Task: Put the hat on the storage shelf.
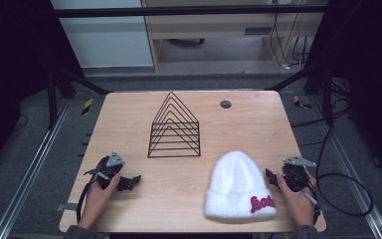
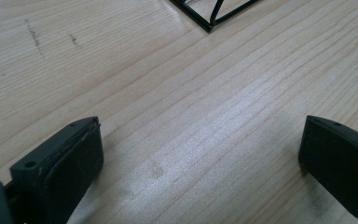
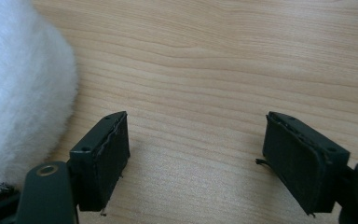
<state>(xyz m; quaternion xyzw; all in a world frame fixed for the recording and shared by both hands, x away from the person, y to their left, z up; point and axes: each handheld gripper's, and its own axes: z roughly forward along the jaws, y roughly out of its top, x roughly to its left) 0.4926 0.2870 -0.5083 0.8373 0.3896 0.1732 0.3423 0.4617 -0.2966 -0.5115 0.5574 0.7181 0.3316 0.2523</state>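
A white fluffy knitted beanie with a pink embroidered word on its cuff lay flat on the pale wooden table, its cuff toward the person's edge. Just beside the beanie's right side hung the right gripper, held in the person's right hand; its jaws stood wide apart with bare wood between them, gripping nothing. In the right gripper view the beanie lay close beside one jaw, though whether they touched could not be told. Well apart from the beanie, on its left, the left gripper sat low over the table in the person's left hand, its jaws likewise spread wide over bare wood. Beyond the beanie, toward the table's middle, stood a black wire rack of triangular frames, upright and clear of both grippers. A small dark round cap sat in the tabletop beyond the rack.
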